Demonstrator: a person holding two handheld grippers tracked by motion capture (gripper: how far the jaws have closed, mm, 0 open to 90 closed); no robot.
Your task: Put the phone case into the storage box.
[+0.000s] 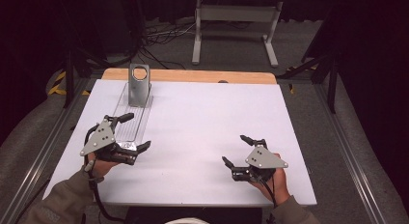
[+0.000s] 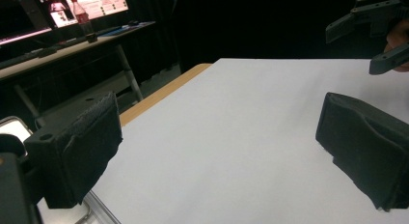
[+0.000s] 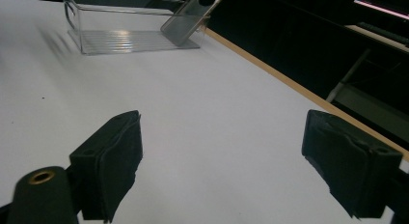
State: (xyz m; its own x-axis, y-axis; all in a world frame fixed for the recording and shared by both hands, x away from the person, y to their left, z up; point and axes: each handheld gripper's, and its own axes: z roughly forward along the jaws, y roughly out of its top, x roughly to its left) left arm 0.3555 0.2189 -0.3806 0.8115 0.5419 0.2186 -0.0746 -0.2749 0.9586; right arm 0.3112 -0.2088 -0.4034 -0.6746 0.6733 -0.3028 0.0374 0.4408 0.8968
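Observation:
A long clear plastic tray (image 1: 130, 120) lies at the left of the white table (image 1: 202, 127). A grey metal plate with a round hole (image 1: 139, 84) stands in the tray's far end. My left gripper (image 1: 136, 131) hovers over the tray's near end, open, its jaws pointing right with nothing between them. In the left gripper view its pads (image 2: 82, 151) stand wide apart over bare white table, and the tray's corner (image 2: 94, 212) shows at the bottom left. My right gripper (image 1: 235, 149) is open near the front right, empty, and faces the tray (image 3: 130, 40) and the leaning plate (image 3: 193, 16).
A wooden strip (image 1: 193, 76) runs along the table's far edge. Metal rails (image 1: 53, 142) flank both sides. A white stand (image 1: 236, 26) and cables lie on the floor behind. A desk with a monitor and a bottle (image 2: 83, 19) stands to one side.

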